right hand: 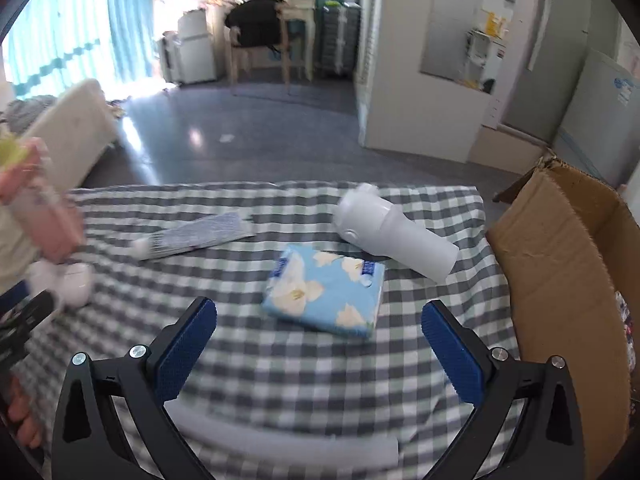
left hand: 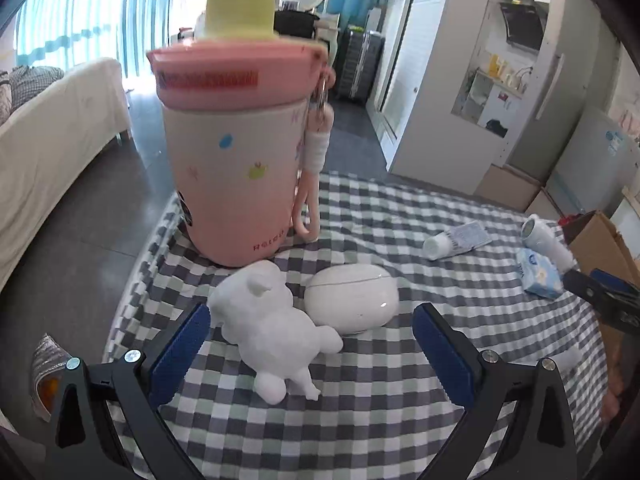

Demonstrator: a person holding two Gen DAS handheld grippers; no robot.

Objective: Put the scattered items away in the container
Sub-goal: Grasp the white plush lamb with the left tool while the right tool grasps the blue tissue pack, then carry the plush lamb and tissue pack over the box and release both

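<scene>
A white animal figurine lies on the checked cloth between the fingers of my open left gripper. Beside it rests a white oval case, and behind both stands a pink bottle with a yellow cap. My right gripper is open, just short of a blue flowered tissue pack. A white handheld device and a squeezed tube lie farther back. The cardboard box stands open at the right edge of the table.
A pale flat strip lies on the cloth under the right gripper. A hand shows at the lower left of the right wrist view. Beyond the table are a covered sofa, dark floor and a white cabinet.
</scene>
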